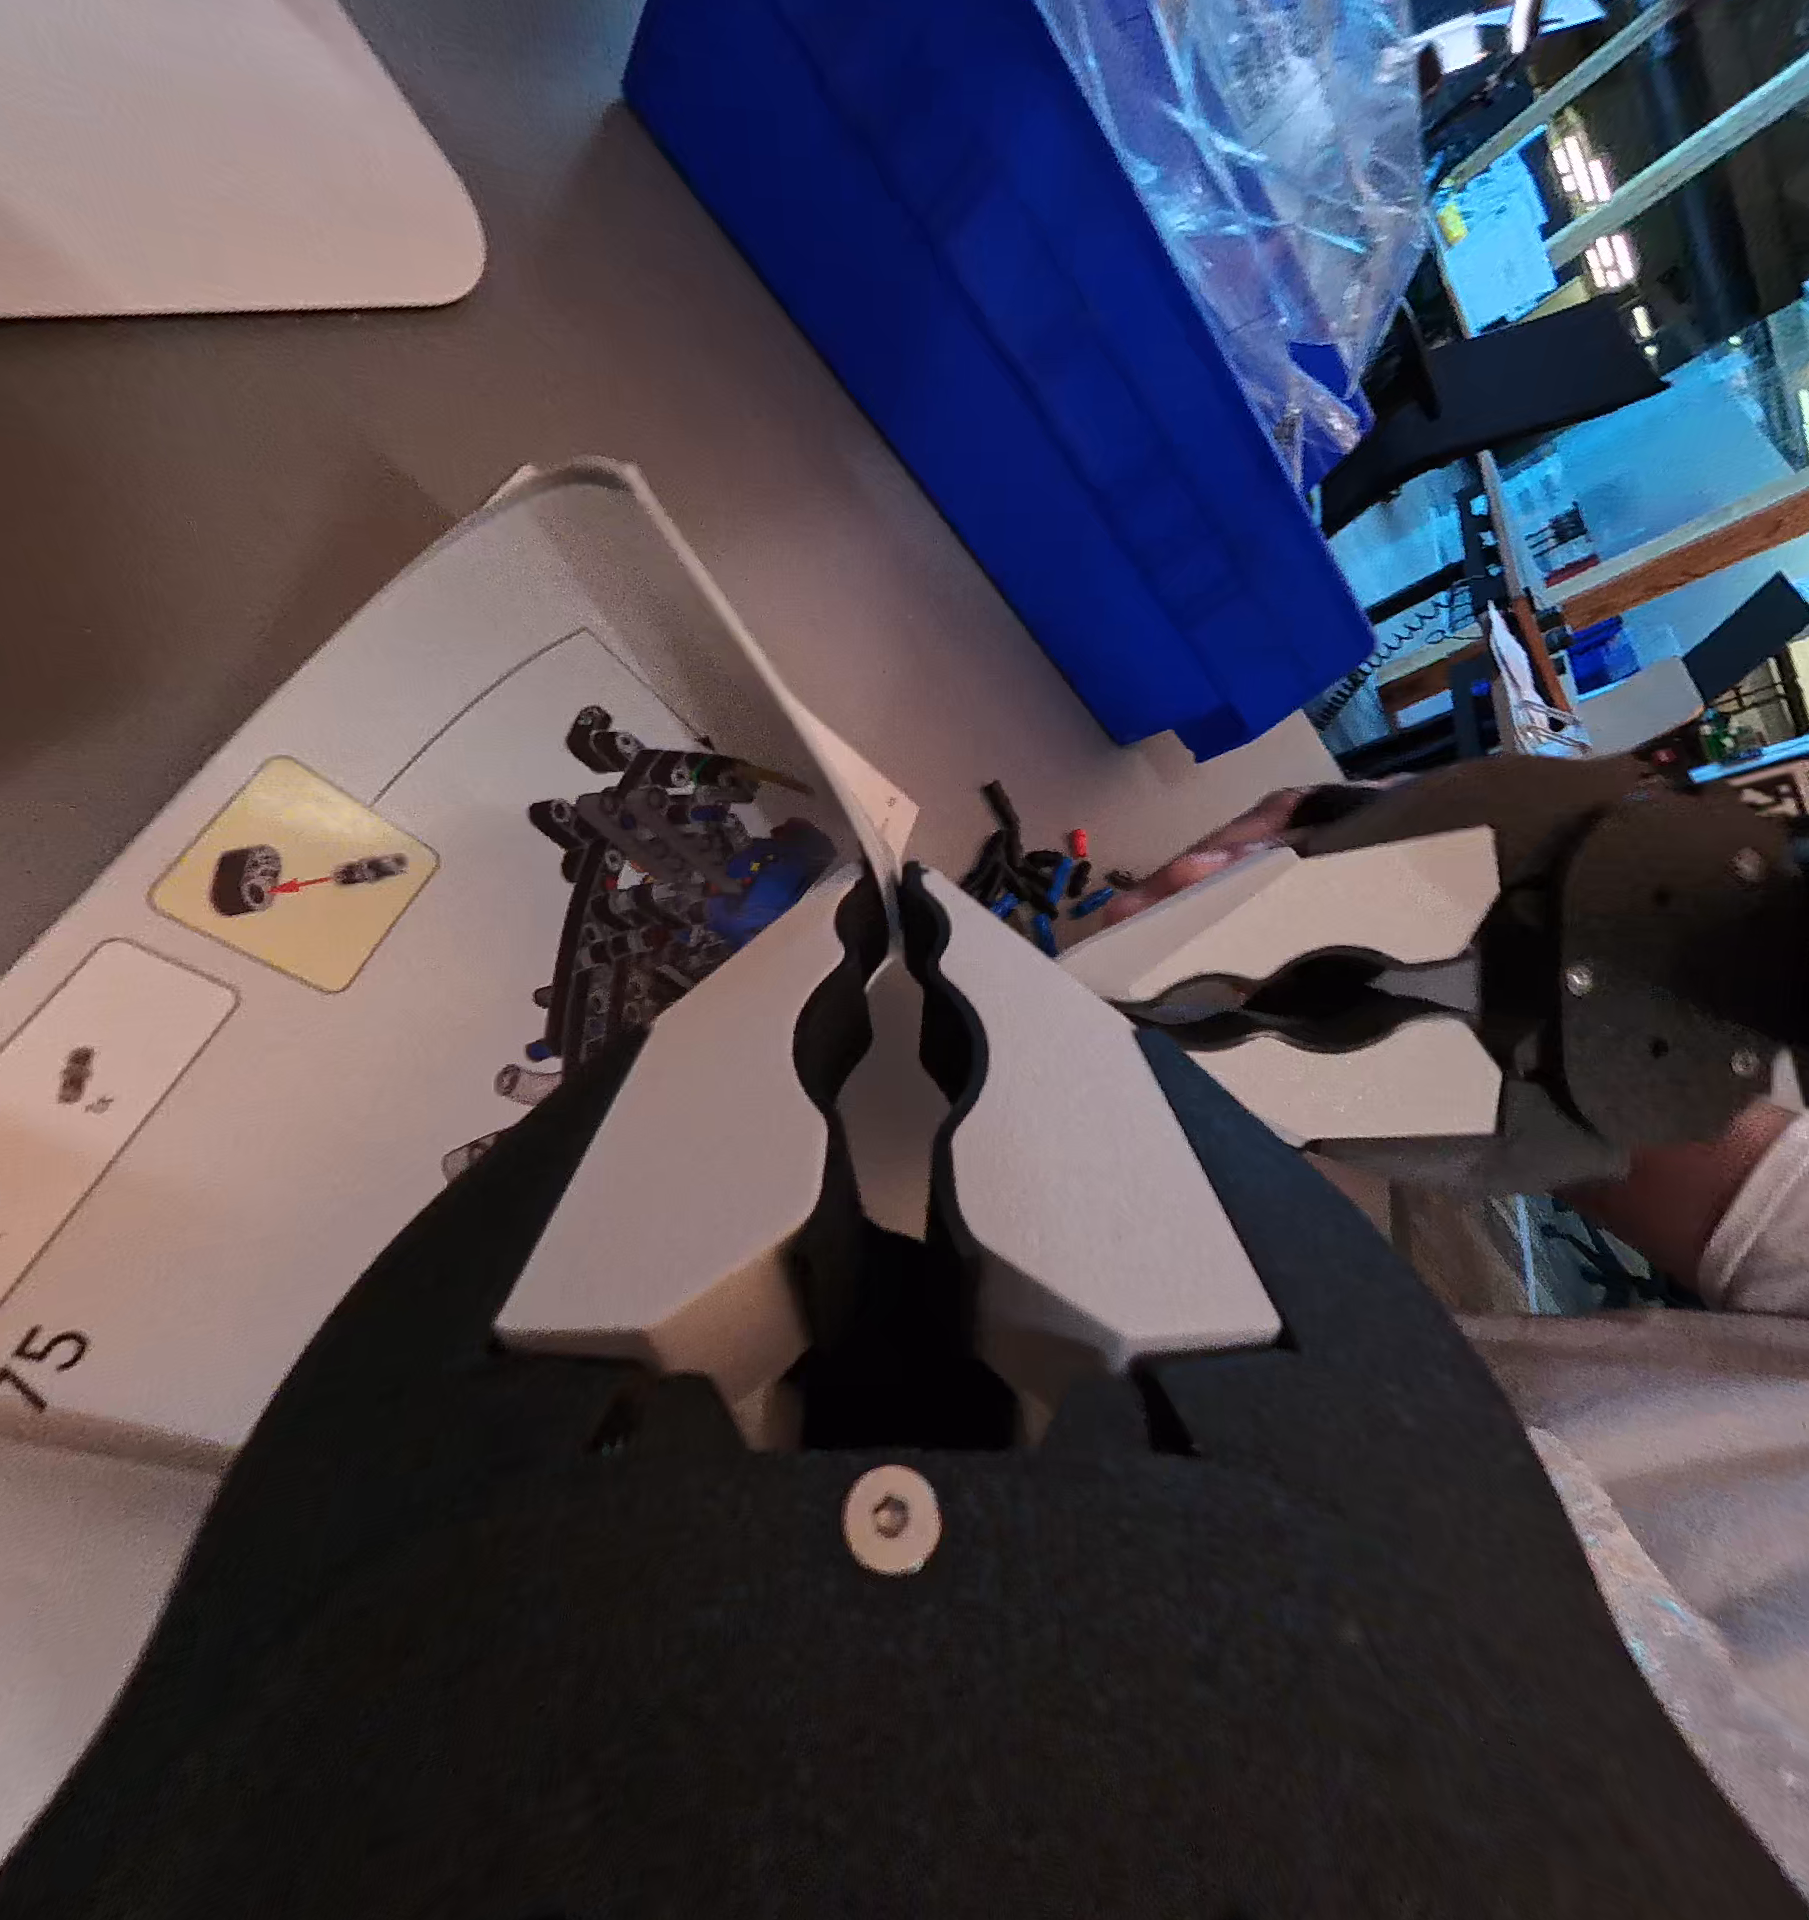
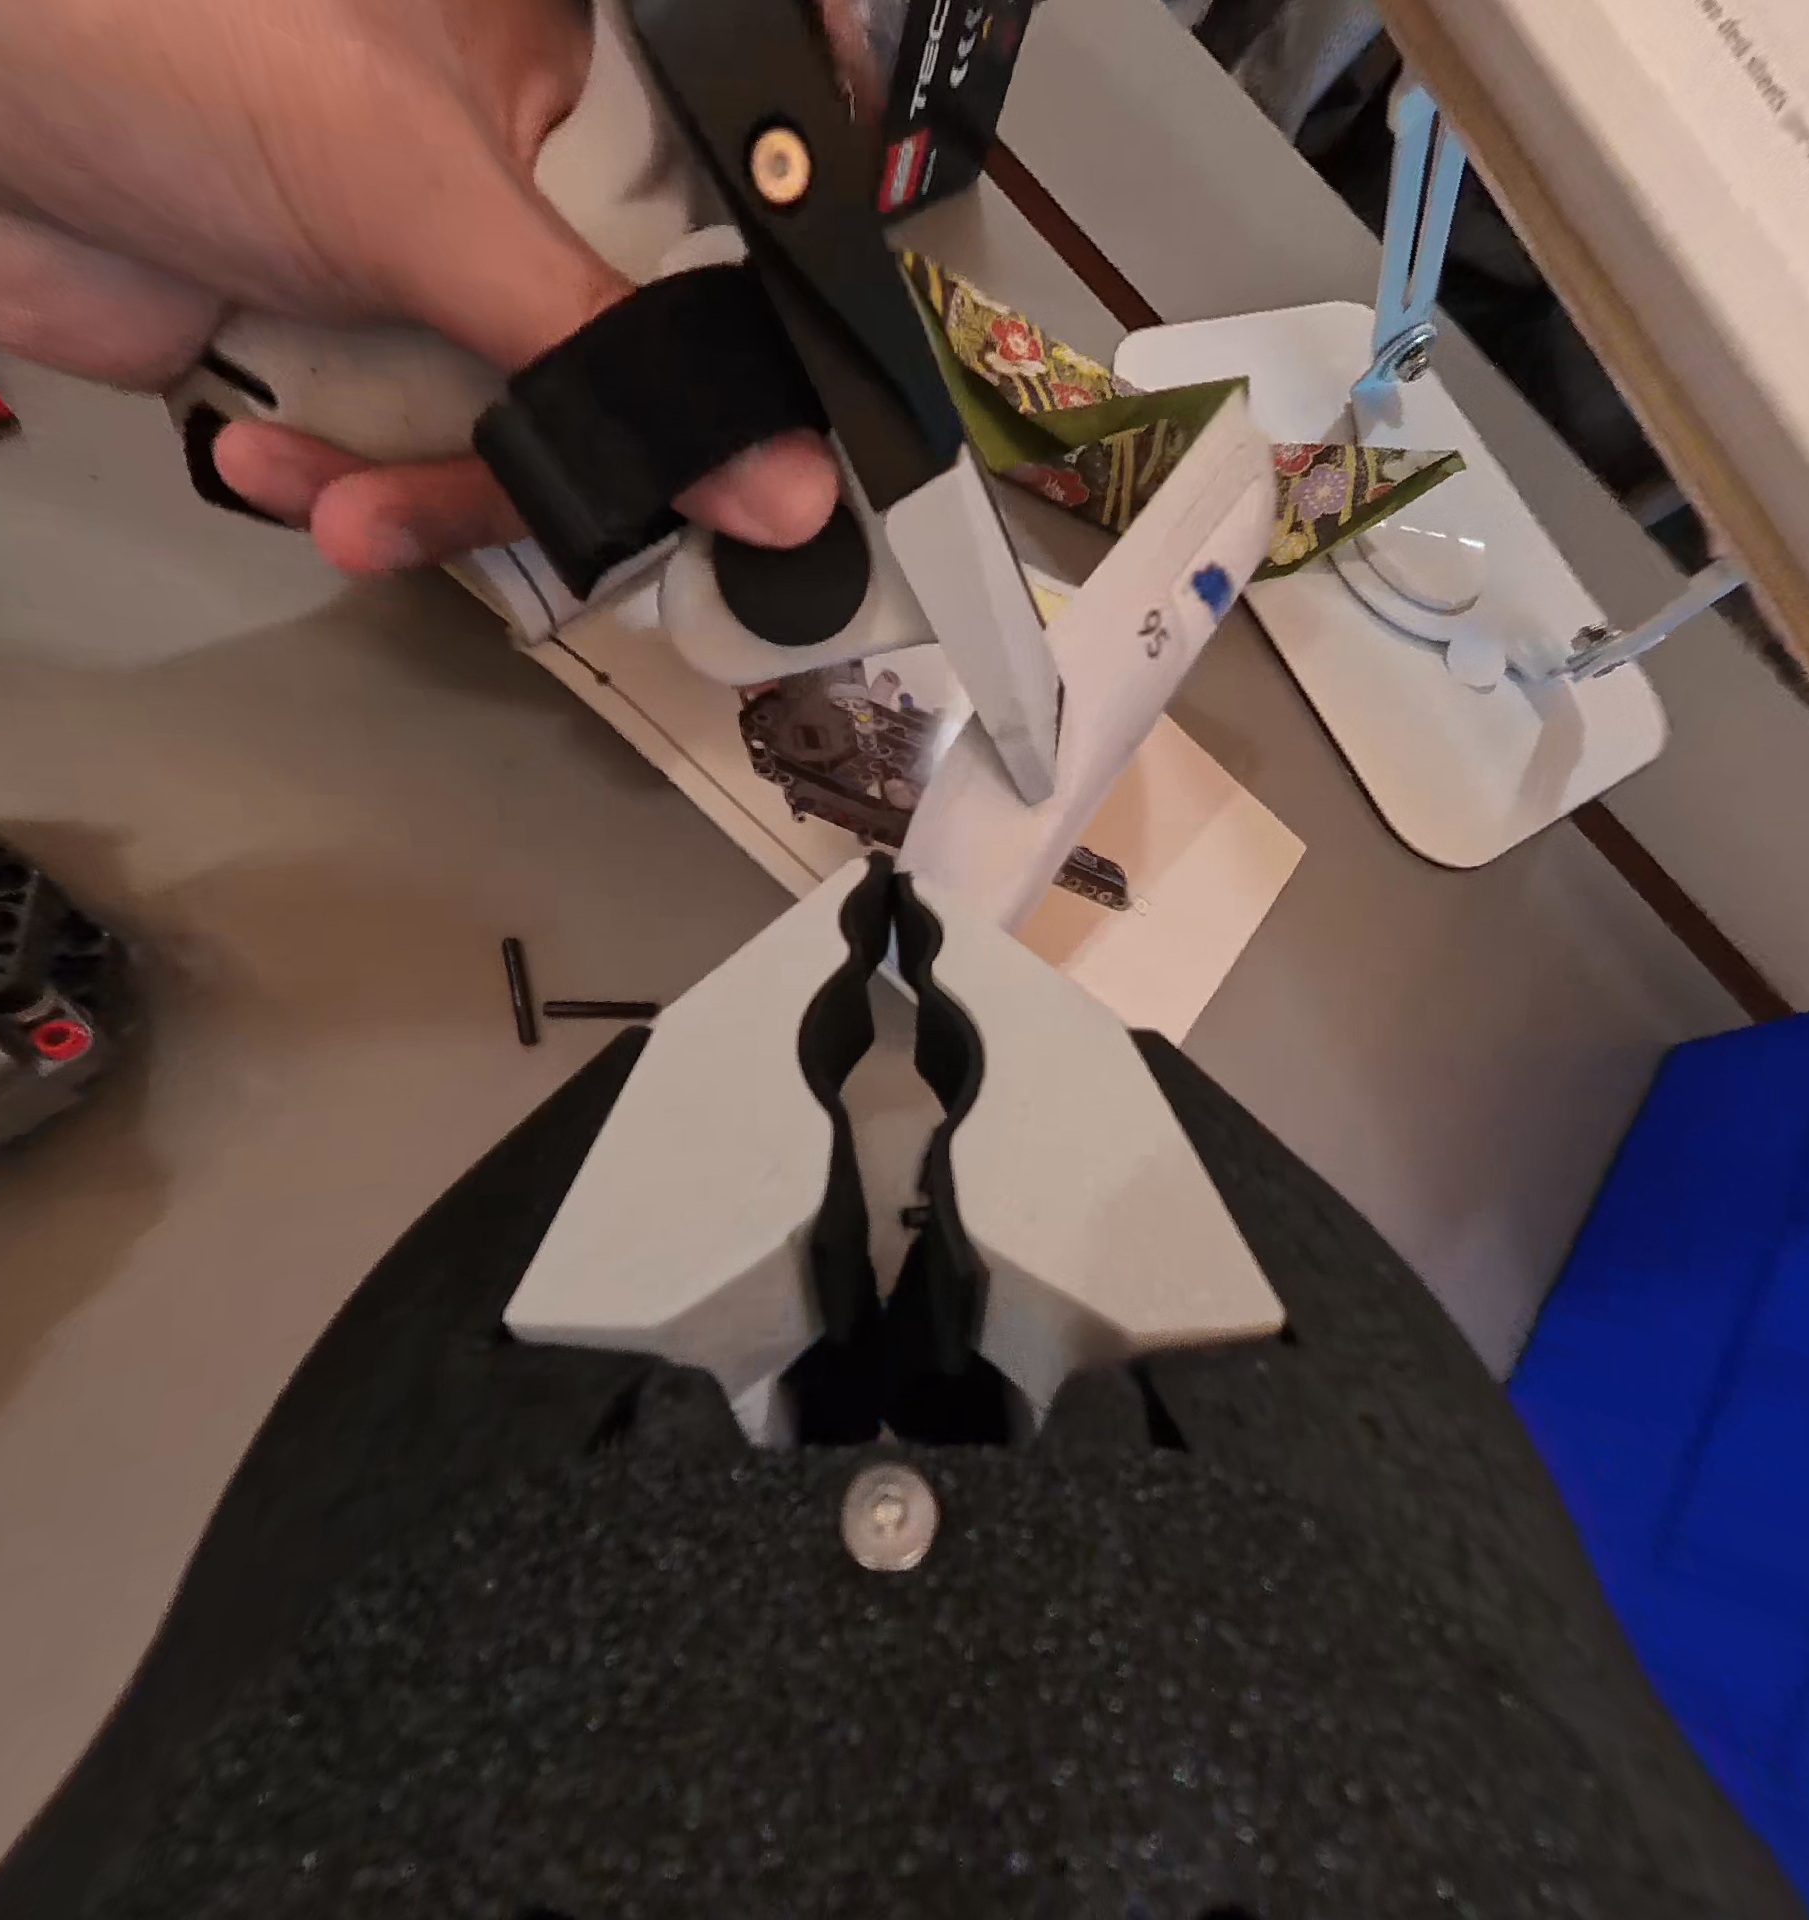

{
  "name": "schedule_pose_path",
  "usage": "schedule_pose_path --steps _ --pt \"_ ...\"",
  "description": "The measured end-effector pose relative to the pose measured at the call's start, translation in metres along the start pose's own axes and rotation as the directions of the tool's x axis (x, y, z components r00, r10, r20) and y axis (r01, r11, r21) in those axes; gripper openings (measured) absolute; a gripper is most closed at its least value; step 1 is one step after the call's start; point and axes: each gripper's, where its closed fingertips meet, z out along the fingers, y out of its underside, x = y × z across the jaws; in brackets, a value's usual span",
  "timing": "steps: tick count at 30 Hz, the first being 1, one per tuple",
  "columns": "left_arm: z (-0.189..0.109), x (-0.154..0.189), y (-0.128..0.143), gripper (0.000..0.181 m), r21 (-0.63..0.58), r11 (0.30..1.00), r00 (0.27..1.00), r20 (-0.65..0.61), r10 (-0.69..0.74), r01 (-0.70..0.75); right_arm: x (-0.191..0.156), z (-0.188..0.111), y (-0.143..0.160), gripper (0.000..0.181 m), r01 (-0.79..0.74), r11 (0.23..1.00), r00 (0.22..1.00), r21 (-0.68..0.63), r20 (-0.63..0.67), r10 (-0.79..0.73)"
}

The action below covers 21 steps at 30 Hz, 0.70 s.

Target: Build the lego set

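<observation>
The instruction booklet [image 1: 287, 935] lies open on the grey table, with pictures of the build on it. My left gripper [image 1: 887, 894] is shut on one of its pages [image 1: 765, 665] and holds that page curled upright. In the right wrist view a hand [image 2: 308, 208] holds the left gripper [image 2: 1030, 790], which clamps the lifted pages [image 2: 1170, 582]. My right gripper [image 2: 892, 883] is shut, its tips at the lower edge of the lifted page; I cannot tell whether it pinches paper. It also shows at the right of the left wrist view [image 1: 1118, 992]. The partly built black and grey lego model [image 2: 17, 997] stands at the left.
A blue bin [image 1: 983, 343] with clear plastic bags stands beyond the booklet and shows in the right wrist view [image 2: 1710, 1351]. Loose black, blue and red pins [image 1: 1035, 883] lie behind the page. Two black pins [image 2: 515, 987] lie near the model. A white lamp base [image 2: 1451, 665] and patterned folded paper [image 2: 1066, 416] sit behind. Only a small space, under 4 cm, lies between the two pairs of fingers.
</observation>
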Motion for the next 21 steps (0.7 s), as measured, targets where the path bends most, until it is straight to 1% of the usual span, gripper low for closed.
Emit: schedule_pose_path --steps 1,3,4,5,7,8,9,10,11,12,15,17,19,21 --pt "0.0 0.004 -0.001 0.0 0.001 1.0 1.0 -0.023 0.013 -0.013 0.001 -0.001 -0.001 0.008 -0.04 0.999 0.999 0.015 0.027 0.04" --pt "-0.002 0.009 0.0 0.0 -0.001 0.998 0.997 -0.051 0.061 -0.061 0.007 -0.005 -0.006 0.061 -0.147 0.988 0.985 0.042 0.094 0.142" --pt "-0.004 0.012 -0.001 0.0 0.006 0.996 0.994 -0.074 0.085 -0.084 0.01 -0.006 -0.01 0.076 -0.226 0.972 0.964 0.058 0.153 0.215" --pt "-0.006 0.015 0.0 0.0 0.011 0.995 0.989 -0.106 0.1 -0.099 0.01 -0.007 -0.014 0.081 -0.305 0.95 0.929 0.068 0.241 0.281" --pt "-0.009 0.02 0.001 0.0 0.011 0.994 0.98 -0.164 0.109 -0.109 0.009 0.002 -0.016 0.08 -0.452 0.891 0.83 0.043 0.386 0.402" --pt "-0.012 0.022 0.0 0.0 0.025 0.993 0.976 -0.187 0.114 -0.111 0.005 0.008 -0.015 0.078 -0.507 0.862 0.767 -0.005 0.454 0.454" --pt "-0.014 0.024 0.0 0.0 0.029 0.993 0.971 -0.212 0.115 -0.112 -0.002 0.011 -0.017 0.074 -0.548 0.835 0.698 -0.048 0.523 0.489" --pt "-0.015 0.024 0.0 0.0 0.031 0.993 0.968 -0.223 0.116 -0.112 -0.003 0.015 -0.018 0.065 -0.578 0.812 0.657 -0.074 0.549 0.517" --pt "-0.017 0.024 -0.002 0.0 0.047 0.993 0.966 -0.231 0.118 -0.111 0.0 0.019 -0.018 0.048 -0.589 0.806 0.657 -0.062 0.543 0.523" --pt "-0.019 0.025 -0.003 0.0 0.058 0.993 0.965 -0.238 0.113 -0.102 0.001 0.02 -0.018 0.041 -0.582 0.812 0.664 -0.039 0.553 0.503" --pt "-0.022 0.027 0.001 0.004 0.05 0.995 0.958 -0.271 0.096 -0.086 -0.002 0.018 -0.018 0.029 -0.588 0.807 0.641 -0.049 0.58 0.502" --pt "-0.024 0.028 0.002 0.005 0.053 0.996 0.955 -0.284 0.089 -0.077 0.002 0.017 -0.019 0.027 -0.615 0.787 0.619 -0.042 0.593 0.515" --pt "-0.024 0.023 0.001 0.0 0.065 0.994 0.959 -0.265 0.098 -0.083 0.002 0.017 -0.018 0.027 -0.626 0.778 0.598 -0.054 0.608 0.523" --pt "-0.024 0.022 0.001 0.0 0.069 0.994 0.96 -0.26 0.104 -0.089 0.002 0.017 -0.017 0.027 -0.623 0.781 0.598 -0.054 0.611 0.519"
